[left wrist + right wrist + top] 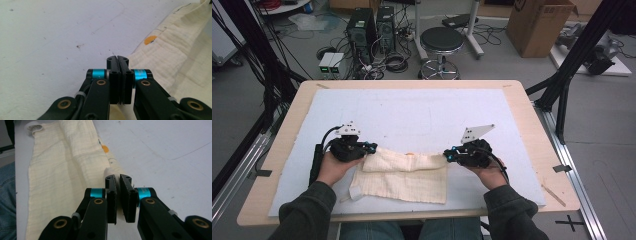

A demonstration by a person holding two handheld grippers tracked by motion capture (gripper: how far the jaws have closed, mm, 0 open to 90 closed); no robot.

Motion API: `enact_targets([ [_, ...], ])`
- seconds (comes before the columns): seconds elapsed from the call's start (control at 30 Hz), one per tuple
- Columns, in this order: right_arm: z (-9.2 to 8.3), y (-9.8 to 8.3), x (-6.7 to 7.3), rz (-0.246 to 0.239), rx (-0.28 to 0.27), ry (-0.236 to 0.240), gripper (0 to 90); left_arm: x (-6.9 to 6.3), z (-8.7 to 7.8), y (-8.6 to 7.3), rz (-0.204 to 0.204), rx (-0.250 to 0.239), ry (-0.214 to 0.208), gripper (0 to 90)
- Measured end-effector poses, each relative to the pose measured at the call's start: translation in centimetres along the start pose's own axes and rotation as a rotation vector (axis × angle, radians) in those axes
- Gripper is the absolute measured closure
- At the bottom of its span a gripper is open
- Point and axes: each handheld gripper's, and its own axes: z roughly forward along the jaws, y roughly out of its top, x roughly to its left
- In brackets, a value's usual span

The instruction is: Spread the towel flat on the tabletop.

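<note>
A cream cloth lies folded on the white mat near the table's front edge. My left gripper is at its upper left corner. In the left gripper view that gripper is shut, pads flat together, with the cloth's edge running up to the tips; I see no fabric between the pads. My right gripper is at the upper right corner. In the right gripper view it is shut on a bunched bit of the cloth, which pokes out past the tips.
A small orange mark sits on the cloth's far edge. The wooden table's rim frames the mat. Behind the table stand a black stool, computer towers and a cardboard box.
</note>
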Motion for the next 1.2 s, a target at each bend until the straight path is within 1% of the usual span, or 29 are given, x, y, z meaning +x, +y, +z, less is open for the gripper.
enact_targets([
  [0.07,0.1,0.2,-0.3,-0.002,0.001,-0.009,84.2,0.3,0.0,0.3,-0.003,-0.012,0.013,88.1],
  [0.1,0.1,0.4,-0.4,0.005,0.004,-0.013,84.4,0.6,0.0,0.6,-0.021,-0.03,0.027,88.2],
  [0.13,0.2,0.6,-0.8,0.009,0.012,-0.027,84.7,1.1,0.1,1.0,-0.05,-0.052,0.055,88.3],
  [0.17,0.4,1.2,-1.5,0.007,0.021,-0.057,85.0,1.8,0.4,1.5,-0.064,-0.059,0.095,88.5],
  [0.2,0.7,1.9,-2.3,0.021,0.015,-0.084,85.3,2.6,0.7,2.3,-0.076,-0.073,0.135,88.5],
  [0.23,1.0,2.8,-3.4,0.036,0.01,-0.12,85.2,3.5,1.0,3.2,-0.085,-0.092,0.19,88.5],
  [0.27,1.3,3.9,-4.7,0.056,0.008,-0.169,84.7,4.1,1.3,3.9,-0.098,-0.111,0.244,87.8],
  [0.3,1.6,4.8,-5.8,0.082,0.005,-0.215,78.9,4.8,1.7,4.8,-0.12,-0.12,0.308,80.8],
  [0.33,1.9,5.7,-7.2,0.112,-0.017,-0.278,68.0,5.5,1.9,5.5,-0.144,-0.116,0.346,69.7],
  [0.37,2.2,6.5,-8.5,0.146,-0.034,-0.299,66.3,5.9,2.0,5.9,-0.173,-0.128,0.339,66.6],
  [0.4,2.4,6.9,-9.4,0.181,-0.052,-0.28,64.4,6.0,1.9,5.8,-0.172,-0.149,0.323,66.6],
  [0.43,2.6,7.0,-9.6,0.172,-0.06,-0.28,64.5,5.9,1.9,5.7,-0.164,-0.137,0.307,66.6],
  [0.47,2.8,6.9,-9.6,0.164,-0.048,-0.269,64.3,5.9,1.9,5.5,-0.146,-0.105,0.285,66.1],
  [0.5,3.1,6.7,-9.5,0.161,-0.027,-0.242,63.2,5.7,1.9,5.2,-0.129,-0.085,0.271,64.4],
  [0.53,3.2,6.3,-9.2,0.152,-0.017,-0.226,63.0,5.5,1.7,4.9,-0.115,-0.095,0.261,63.9],
  [0.6,3.3,5.4,-8.2,0.127,0.007,-0.2,61.8,4.9,1.0,4.1,-0.11,-0.122,0.217,64.6],
  [0.7,2.9,4.0,-6.6,0.113,0.002,-0.144,59.1,3.8,0.1,2.8,-0.07,-0.108,0.185,62.5],
  [0.73,2.7,3.7,-5.9,0.109,0.009,-0.118,57.5,3.3,-0.3,2.2,-0.053,-0.105,0.171,62.1],
  [0.77,2.5,3.5,-5.0,0.099,0.043,-0.088,55.6,2.9,-0.6,1.8,-0.049,-0.112,0.162,61.6],
  [0.8,2.3,3.5,-4.4,0.086,0.045,-0.075,55.5,2.4,-1.1,1.2,-0.039,-0.114,0.142,61.0],
  [0.83,1.8,3.2,-3.1,0.051,-0.001,-0.072,56.7,1.8,-1.5,0.7,-0.026,-0.116,0.133,60.1],
  [0.87,1.5,3.0,-2.1,0.018,-0.021,-0.069,57.0,1.3,-2.0,0.2,-0.017,-0.123,0.126,59.0],
  [0.9,1.4,2.8,-1.3,0.005,-0.008,-0.052,55.9,0.8,-2.4,-0.3,-0.007,-0.119,0.113,58.4],
  [0.97,1.1,2.1,0.3,-0.016,-0.018,-0.01,55.4,-0.2,-3.1,-1.4,0.02,-0.119,0.1,57.0],
  [1.0,1.0,1.7,0.9,-0.029,-0.021,-0.003,55.1,-0.6,-3.4,-1.9,0.031,-0.114,0.088,56.5],
  [1.07,0.9,0.8,1.9,-0.043,-0.023,0.027,55.0,-1.4,-3.9,-2.9,0.035,-0.115,0.071,54.9],
  [1.1,1.0,0.4,2.2,-0.042,-0.027,0.038,54.6,-1.8,-4.1,-3.3,0.046,-0.101,0.064,54.2],
  [1.13,0.9,-0.2,2.5,-0.045,-0.03,0.049,54.1,-2.4,-4.5,-4.0,0.053,-0.109,0.053,53.2],
  [1.2,0.9,-1.3,3.2,-0.048,-0.029,0.087,53.6,-3.0,-4.8,-4.9,0.061,-0.1,0.042,52.6],
])
